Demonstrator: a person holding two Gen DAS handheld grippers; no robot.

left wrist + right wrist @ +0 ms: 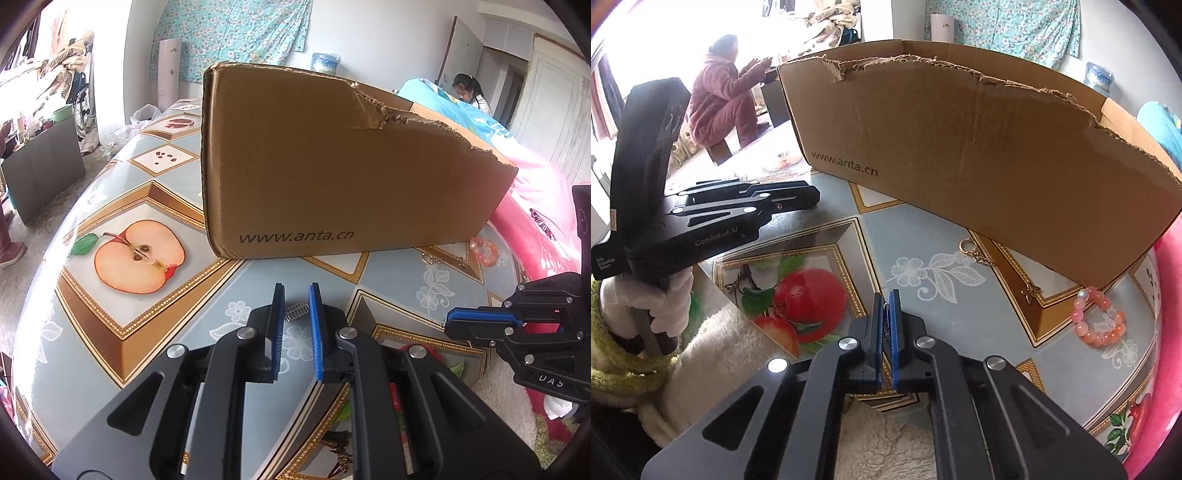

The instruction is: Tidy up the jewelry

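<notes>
My left gripper (295, 290) hovers low over the table in front of the torn cardboard box (332, 166). A small silver clip (297, 309) spans the narrow gap between its blue pads. The right wrist view shows this gripper from the side (814, 195). My right gripper (885, 295) is shut, its pads pressed together near the table's front edge; it also shows at the right of the left wrist view (448, 326). A pink bead bracelet (1099, 321) (484, 251), a gold chain with a ring (967, 246) (430, 258) and a small charm (1030, 291) lie by the cardboard box (960, 147).
The box stands open-topped on a fruit-patterned tablecloth (140, 254). Pink bedding (535, 206) borders the table on the right. A gloved hand (665, 306) holds the left gripper. One person sits far off (724, 92), another beyond the box (469, 92).
</notes>
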